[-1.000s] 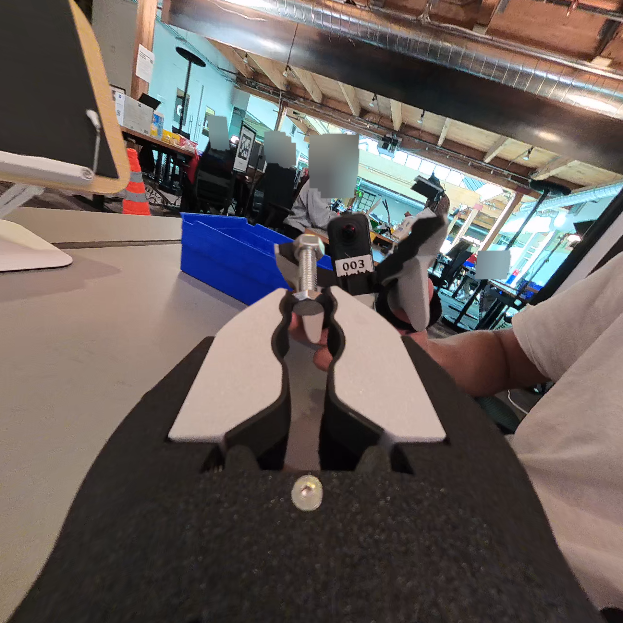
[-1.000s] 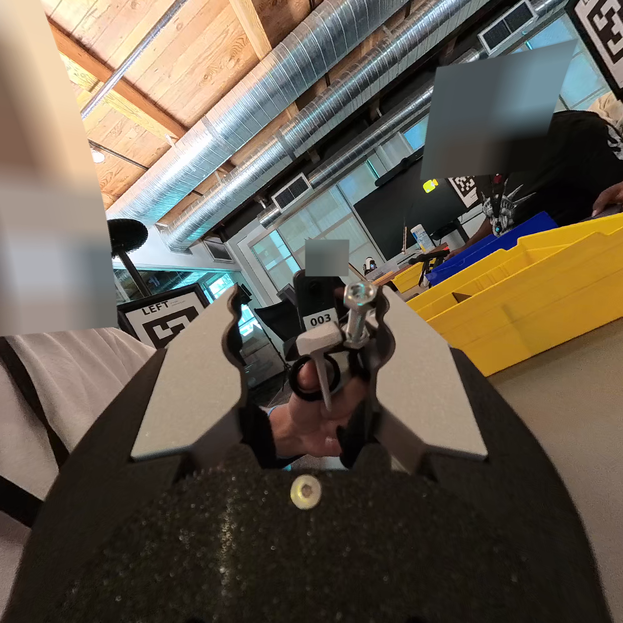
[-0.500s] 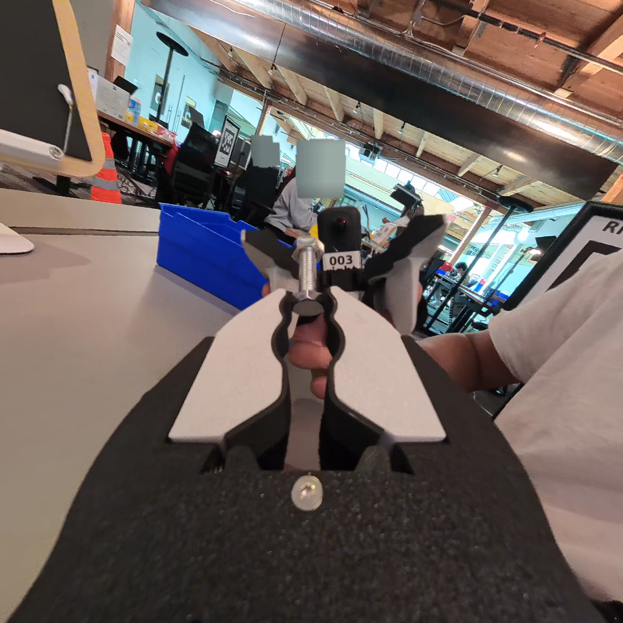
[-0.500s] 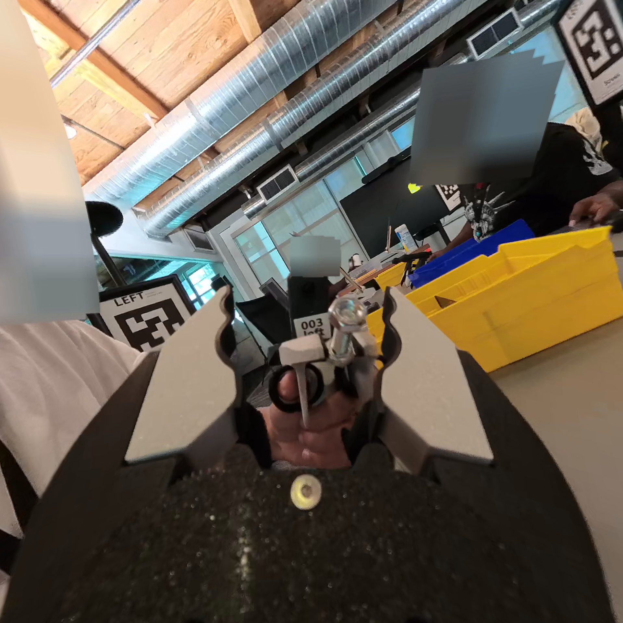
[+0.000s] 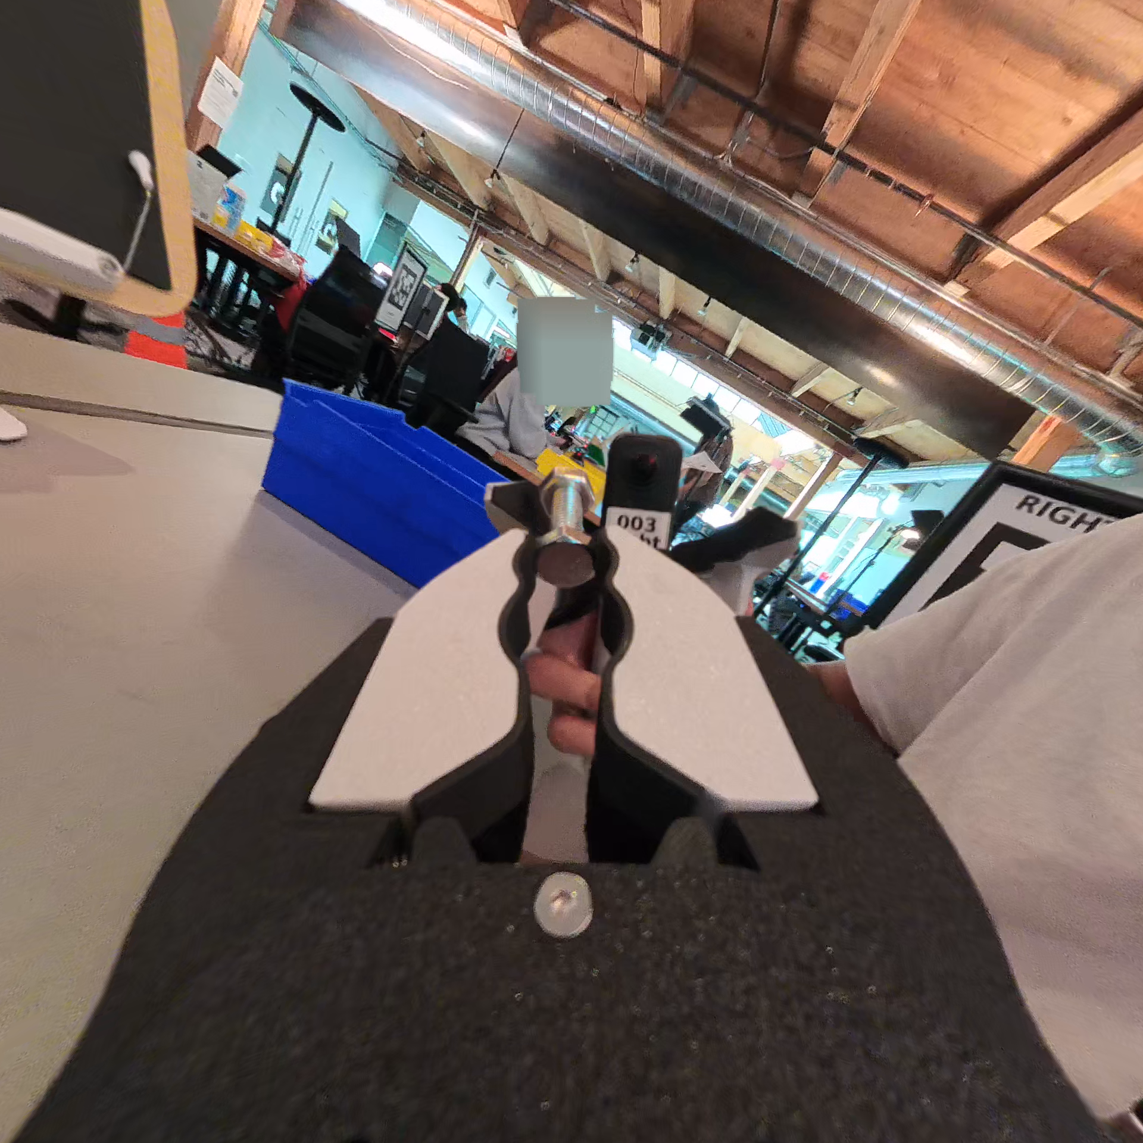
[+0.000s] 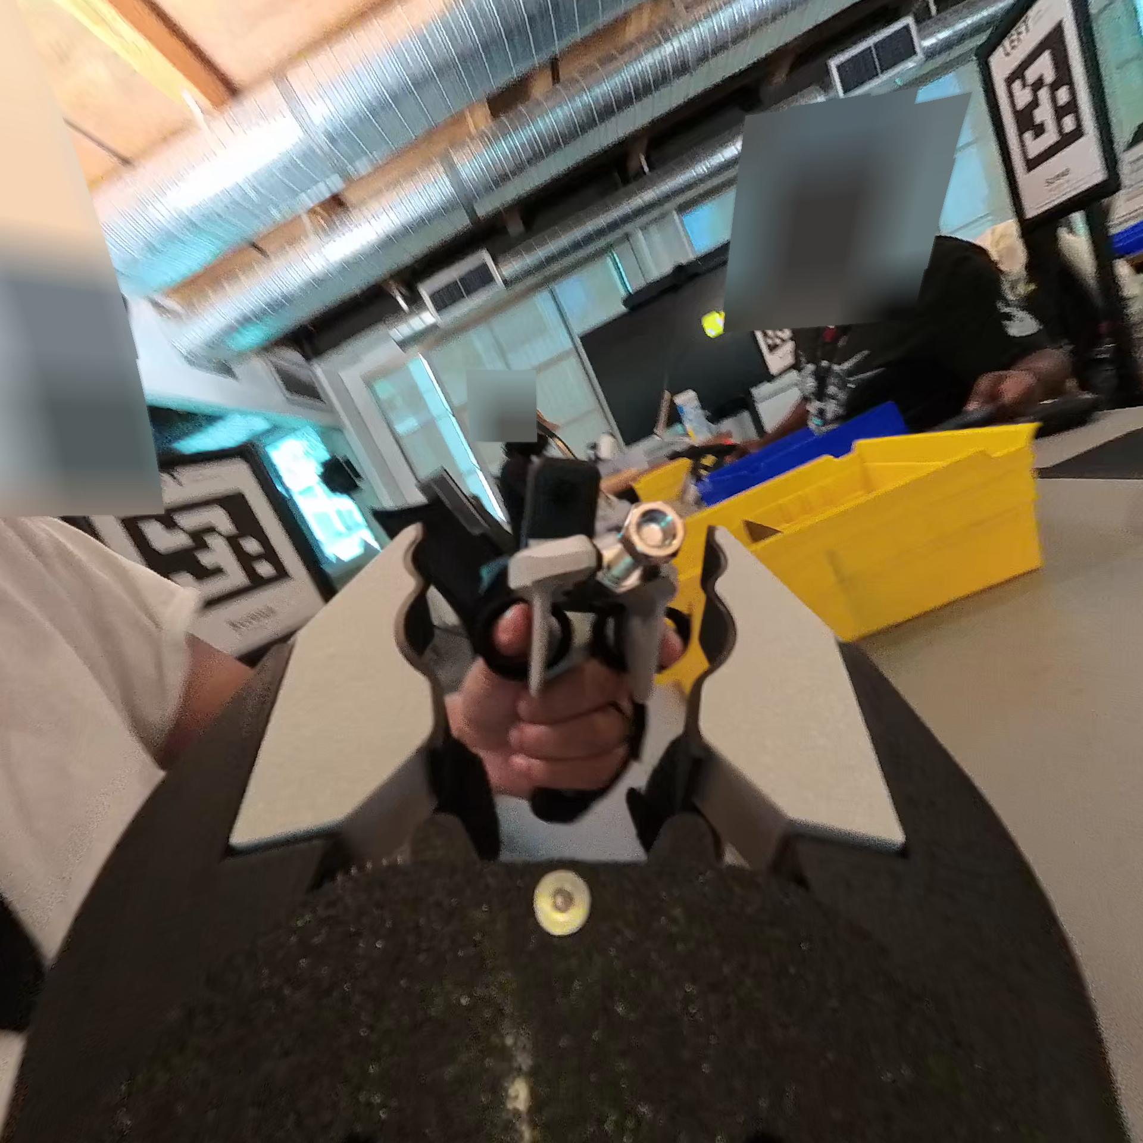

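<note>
While the left tool (image 5: 566, 560) clamps a steel bolt (image 5: 564, 516) by its head, nut (image 5: 566, 482) threaded at its far end, the right tool (image 6: 560, 556) stands wide open, empty, around that nut.

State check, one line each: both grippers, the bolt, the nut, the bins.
left gripper: jaws shut on the bolt's head
right gripper: jaws open wide, holding nothing
bolt: steel, clamped by its head, shank pointing away
nut: threaded on the bolt's far end
blue bin: on the table, contents hidden
yellow bin: on the table, contents unclear
</note>
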A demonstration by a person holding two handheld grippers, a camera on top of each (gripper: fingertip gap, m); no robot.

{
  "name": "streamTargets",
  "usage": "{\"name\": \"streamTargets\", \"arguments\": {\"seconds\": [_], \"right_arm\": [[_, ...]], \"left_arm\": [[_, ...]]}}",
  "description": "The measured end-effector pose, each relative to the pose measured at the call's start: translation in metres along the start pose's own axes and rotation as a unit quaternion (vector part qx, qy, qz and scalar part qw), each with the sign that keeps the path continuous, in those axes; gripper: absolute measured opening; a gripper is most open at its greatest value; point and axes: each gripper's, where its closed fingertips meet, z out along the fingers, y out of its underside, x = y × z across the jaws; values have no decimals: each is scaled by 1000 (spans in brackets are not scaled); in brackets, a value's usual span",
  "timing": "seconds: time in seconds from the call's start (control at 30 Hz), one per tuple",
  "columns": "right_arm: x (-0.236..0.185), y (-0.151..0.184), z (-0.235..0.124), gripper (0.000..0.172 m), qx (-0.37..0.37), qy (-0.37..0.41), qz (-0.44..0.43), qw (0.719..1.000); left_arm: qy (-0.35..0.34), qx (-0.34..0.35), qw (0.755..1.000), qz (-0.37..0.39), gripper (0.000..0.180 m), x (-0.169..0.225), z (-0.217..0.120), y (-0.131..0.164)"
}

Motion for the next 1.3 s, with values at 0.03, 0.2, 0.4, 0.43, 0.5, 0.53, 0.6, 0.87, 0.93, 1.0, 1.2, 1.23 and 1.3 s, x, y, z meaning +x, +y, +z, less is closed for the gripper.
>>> {"name": "streamTargets", "arguments": {"seconds": [0.03, 0.2, 0.4, 0.43, 0.5, 0.53, 0.6, 0.87, 0.93, 1.0, 1.2, 1.23, 1.3], "right_arm": [[6, 3, -1, 85, -29, 18, -36, 999], [22, 13, -24, 75, -234, 68, -248, 938], [22, 32, -44, 72, -368, 104, -451, 806], [25, 39, -46, 72, -388, 109, -473, 783], [31, 53, -49, 70, -411, 117, -513, 744], [33, 58, -50, 67, -414, 118, -526, 733], [37, 60, -50, 63, -406, 127, -540, 726], [41, 71, -53, 61, -401, 98, -476, 777], [41, 67, -56, 61, -391, 94, -450, 797], [28, 55, -52, 60, -347, 75, -435, 828], [10, 55, -47, 51, -310, 37, -477, 821], [11, 57, -47, 50, -309, 35, -477, 822], [16, 61, -49, 49, -318, 37, -468, 823]], "left_arm": [[2, -6, 1000, -9, 18, -2, -1, 1], [29, -73, 996, -32, 17, -1, -6, 15], [-11, -137, 990, -40, 18, -19, -6, 36], [-15, -144, 989, -44, 18, -21, -5, 39], [-11, -146, 988, -51, 18, -20, -4, 42], [-8, -144, 988, -55, 18, -19, -3, 42], [-11, -151, 987, -56, 18, -20, -3, 45], [20, -153, 985, -80, 17, -15, -5, 45], [36, -148, 984, -91, 17, -10, -6, 41], [39, -153, 982, -102, 17, -11, -8, 41], [67, -151, 973, -160, 17, -9, -10, 42], [71, -155, 972, -162, 17, -8, -10, 44], [81, -155, 970, -169, 17, -4, -9, 44]]}}
